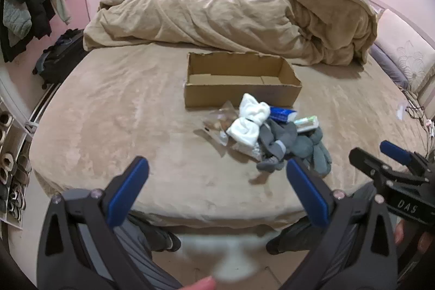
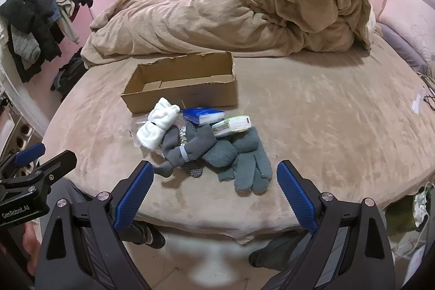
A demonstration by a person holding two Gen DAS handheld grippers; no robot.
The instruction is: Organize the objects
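Both grippers hang at the foot of the bed, short of the mattress edge, each with its jaws spread wide and nothing between them. Seen from the left wrist camera, the left gripper (image 1: 217, 180) frames bare tan bed cover (image 1: 108, 113); the pile of small things lies ahead and off to the right, near its right jaw, with the tail of the grey socks (image 1: 274, 146) just beyond that blue pad. At the far right of that view the right gripper (image 1: 380, 154) shows from the side, held lower and apart from the pile.

From the right wrist camera, the right gripper (image 2: 214, 181) points more squarely at the heap. A pair of grey-green gloves (image 2: 244, 156) lies nearest, fingers towards the camera, between the two jaws in line of sight but still ahead of their tips and untouched. Beside them to the left sit the grey socks (image 2: 187, 143) with a pale band, and behind those a rolled white sock bundle (image 2: 157, 124). A blue packet (image 2: 204, 114) and a pale green-and-white packet (image 2: 233, 124) rest at the back of the heap, touching the gloves and socks.

Just past the pile stands an open cardboard box (image 2: 190, 97), shallow, its near wall close to the white bundle. Behind it a tan duvet (image 2: 244, 10) is bunched up across the bed.
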